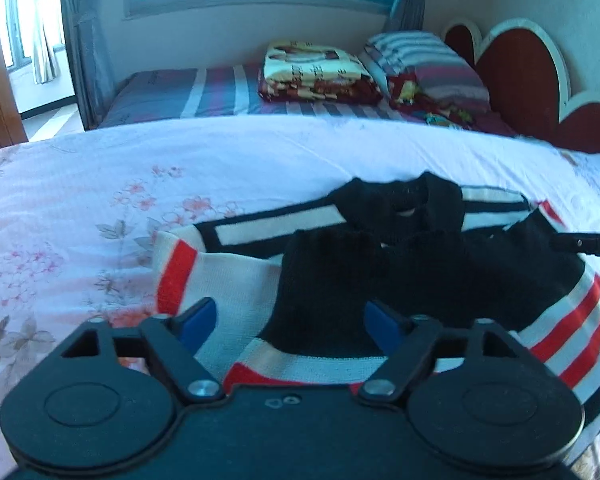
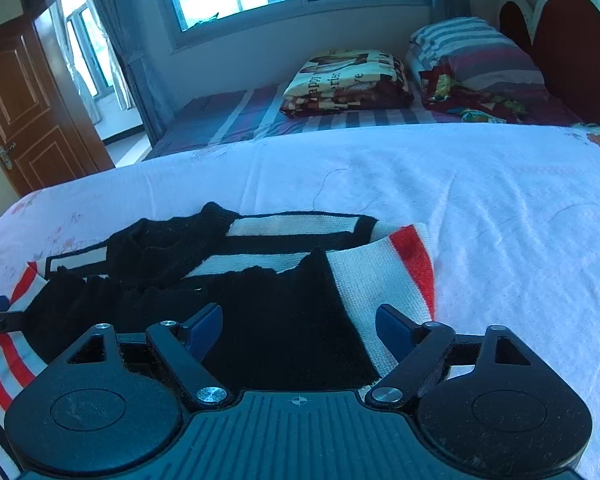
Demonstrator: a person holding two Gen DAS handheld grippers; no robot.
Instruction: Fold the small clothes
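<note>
The left gripper hovers with fingers spread, pinching nothing. The small knit sweater lies partly folded on the bed. The right gripper likewise has fingers spread; open sheet stretches beyond.

A bed with a white floral sheet carries a black, white and red knit sweater at six o'clock, a folded blanket and striped pillow toward one o'clock.
</note>
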